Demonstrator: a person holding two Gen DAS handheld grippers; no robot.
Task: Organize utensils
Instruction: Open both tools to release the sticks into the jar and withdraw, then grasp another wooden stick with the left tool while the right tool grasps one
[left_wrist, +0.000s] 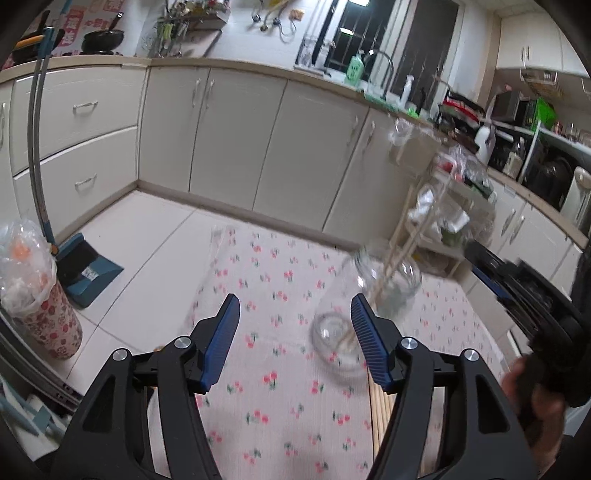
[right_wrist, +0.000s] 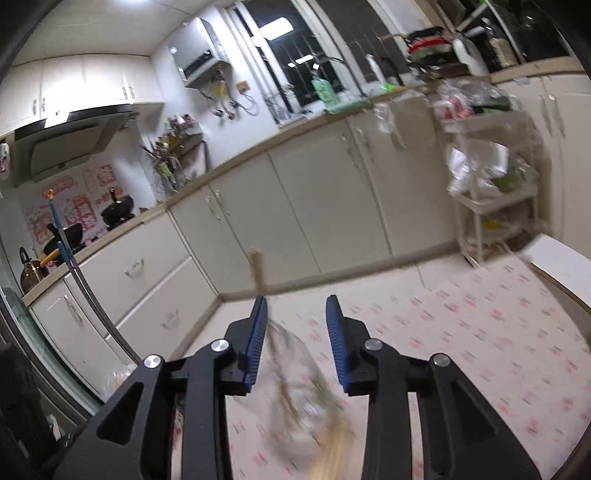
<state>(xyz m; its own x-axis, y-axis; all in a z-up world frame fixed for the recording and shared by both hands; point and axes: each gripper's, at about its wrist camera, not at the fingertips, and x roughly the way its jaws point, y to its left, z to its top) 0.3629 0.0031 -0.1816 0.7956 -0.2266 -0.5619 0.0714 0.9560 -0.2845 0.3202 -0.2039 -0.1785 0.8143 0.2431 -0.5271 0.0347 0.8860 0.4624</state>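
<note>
Both grippers parted, left gripper (left_wrist: 295, 314) empty beside glass jar (left_wrist: 365, 306), right gripper (right_wrist: 296, 325) holding nothing

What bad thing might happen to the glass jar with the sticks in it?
The jar looks tilted and blurred, with nothing gripping it: the left gripper stands open beside it, so it may tip or roll on the cloth. The chopsticks stick far out and may slide out. The open right gripper may knock them.

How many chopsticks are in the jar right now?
2 or 3, blur prevents certainty. The chopsticks lean together in the glass jar on the floral cloth; more lie loose beside it.
</note>
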